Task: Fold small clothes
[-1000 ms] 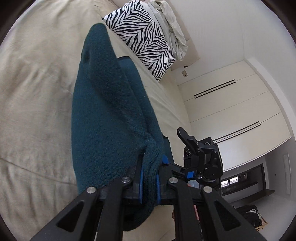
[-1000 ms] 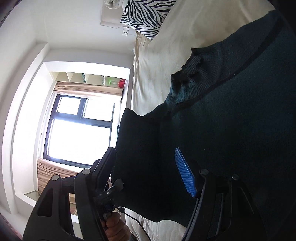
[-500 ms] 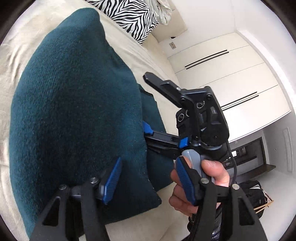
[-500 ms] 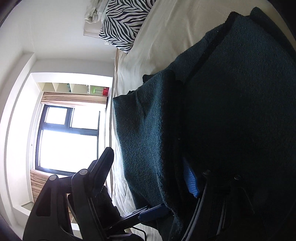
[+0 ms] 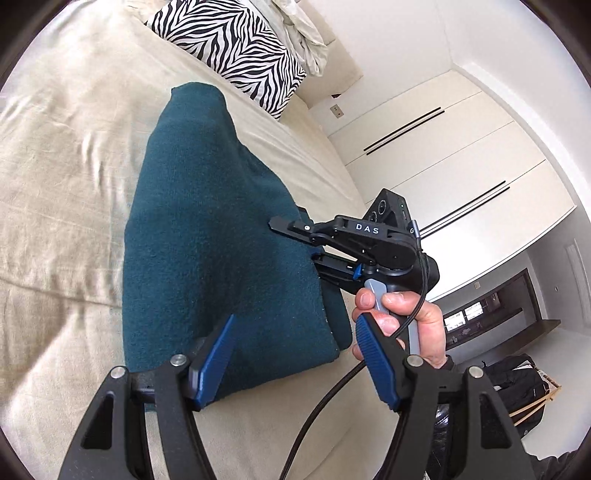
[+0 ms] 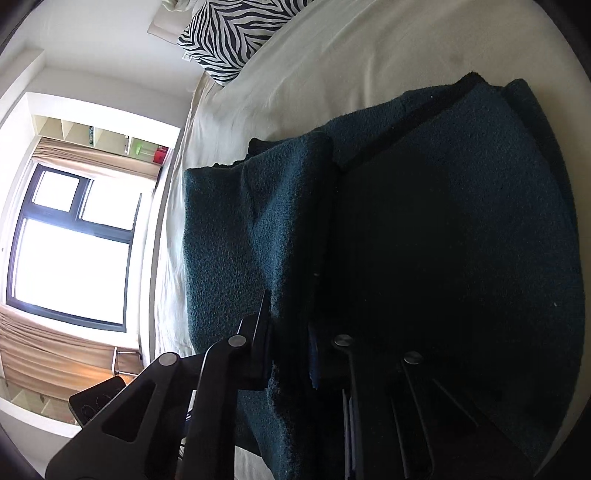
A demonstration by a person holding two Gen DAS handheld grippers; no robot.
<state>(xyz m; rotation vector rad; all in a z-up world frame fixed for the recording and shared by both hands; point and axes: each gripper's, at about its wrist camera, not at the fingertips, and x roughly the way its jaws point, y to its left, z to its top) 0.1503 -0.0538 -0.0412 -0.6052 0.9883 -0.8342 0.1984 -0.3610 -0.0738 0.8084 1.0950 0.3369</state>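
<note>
A dark teal knit sweater (image 5: 221, 236) lies folded on the beige bed (image 5: 62, 155). My left gripper (image 5: 295, 358) is open and empty, just above the sweater's near edge. My right gripper (image 5: 295, 240) reaches in from the right and its jaws hold the sweater's right edge. In the right wrist view the right gripper (image 6: 291, 332) is shut on a fold of the sweater (image 6: 258, 229), with cloth between the jaws.
A zebra-print pillow (image 5: 232, 48) and crumpled pale bedding (image 5: 303, 33) lie at the head of the bed. White wardrobe doors (image 5: 443, 166) stand to the right. A window (image 6: 70, 254) is beyond the bed's far side.
My left gripper let go of the sweater, opened and drew back. The sweater now lies folded flat on the bed. My right gripper closed on its edge.
</note>
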